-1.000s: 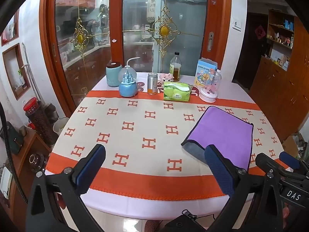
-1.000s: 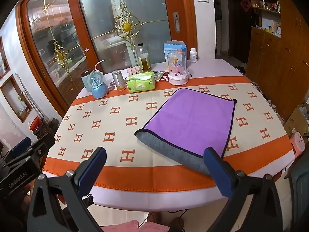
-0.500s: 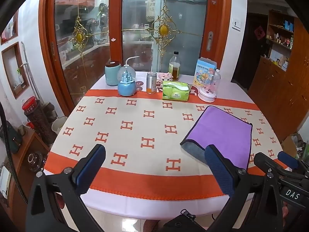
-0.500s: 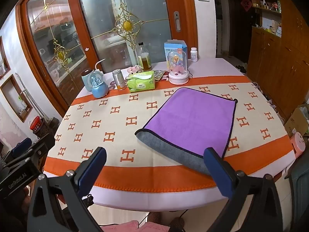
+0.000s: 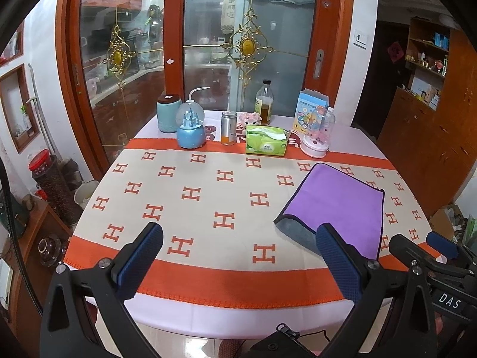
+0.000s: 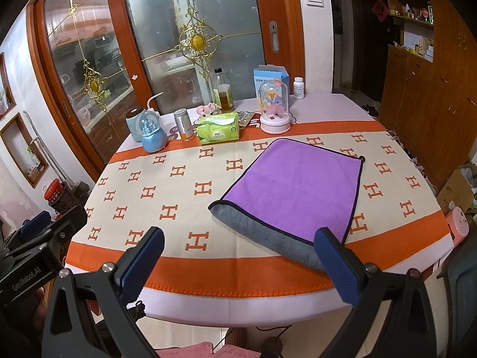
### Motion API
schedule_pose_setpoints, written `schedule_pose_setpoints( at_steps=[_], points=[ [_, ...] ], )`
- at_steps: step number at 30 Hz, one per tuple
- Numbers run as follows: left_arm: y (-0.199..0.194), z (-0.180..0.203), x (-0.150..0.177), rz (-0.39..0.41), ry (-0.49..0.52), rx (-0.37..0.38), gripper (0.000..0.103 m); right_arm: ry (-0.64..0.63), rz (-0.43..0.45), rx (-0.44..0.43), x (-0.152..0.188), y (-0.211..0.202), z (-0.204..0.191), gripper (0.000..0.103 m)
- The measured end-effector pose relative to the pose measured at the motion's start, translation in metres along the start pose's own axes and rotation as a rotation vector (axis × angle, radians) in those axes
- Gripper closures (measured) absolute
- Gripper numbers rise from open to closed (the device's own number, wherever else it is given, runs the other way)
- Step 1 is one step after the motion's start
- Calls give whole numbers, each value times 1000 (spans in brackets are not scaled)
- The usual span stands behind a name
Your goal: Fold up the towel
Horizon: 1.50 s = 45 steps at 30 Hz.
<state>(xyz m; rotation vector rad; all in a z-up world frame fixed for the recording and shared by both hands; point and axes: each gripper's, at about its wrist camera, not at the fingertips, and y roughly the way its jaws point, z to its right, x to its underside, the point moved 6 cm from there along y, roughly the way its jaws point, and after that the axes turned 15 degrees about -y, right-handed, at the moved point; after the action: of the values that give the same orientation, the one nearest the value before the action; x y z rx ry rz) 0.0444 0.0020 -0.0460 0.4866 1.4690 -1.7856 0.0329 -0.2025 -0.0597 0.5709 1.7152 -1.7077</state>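
A purple towel (image 6: 295, 185) with a dark border lies flat on the right half of the table, its near edge turned over to show the grey underside (image 6: 268, 232). It also shows in the left wrist view (image 5: 337, 205). My left gripper (image 5: 238, 256) is open and empty, held above the table's front edge, left of the towel. My right gripper (image 6: 238, 256) is open and empty, near the front edge, with its right finger (image 6: 334, 256) over the towel's near grey edge.
The table (image 5: 190, 194) has a cream and orange cloth. Along its far edge stand a blue snow globe (image 5: 190, 131), a teal jar (image 5: 169, 113), a metal can (image 5: 229, 131), a green tissue pack (image 5: 266, 141), an oil bottle (image 5: 264, 104), a blue box (image 5: 310, 110) and a pink dome toy (image 5: 317, 137). Wooden cabinets (image 6: 429, 83) stand at the right.
Both grippers have drifted back slightly from the table; the view shifts a little. The towel has not moved and both grippers stay open.
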Motion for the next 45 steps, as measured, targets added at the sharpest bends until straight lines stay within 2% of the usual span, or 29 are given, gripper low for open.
schedule_pose_setpoints(
  at_steps=[15, 23, 35, 45],
  points=[
    [6, -5, -7, -23, 63, 74, 1, 38, 20, 54, 6, -3, -10, 2],
    [20, -5, -7, -77, 135, 130, 1, 100, 13, 91, 22, -2, -13, 2],
    [59, 19, 10, -197, 277, 195, 1, 219, 0, 213, 49, -2, 30, 2],
    [99, 51, 15, -276, 408, 249, 1, 208, -13, 236, 59, 21, 59, 2]
  ],
)
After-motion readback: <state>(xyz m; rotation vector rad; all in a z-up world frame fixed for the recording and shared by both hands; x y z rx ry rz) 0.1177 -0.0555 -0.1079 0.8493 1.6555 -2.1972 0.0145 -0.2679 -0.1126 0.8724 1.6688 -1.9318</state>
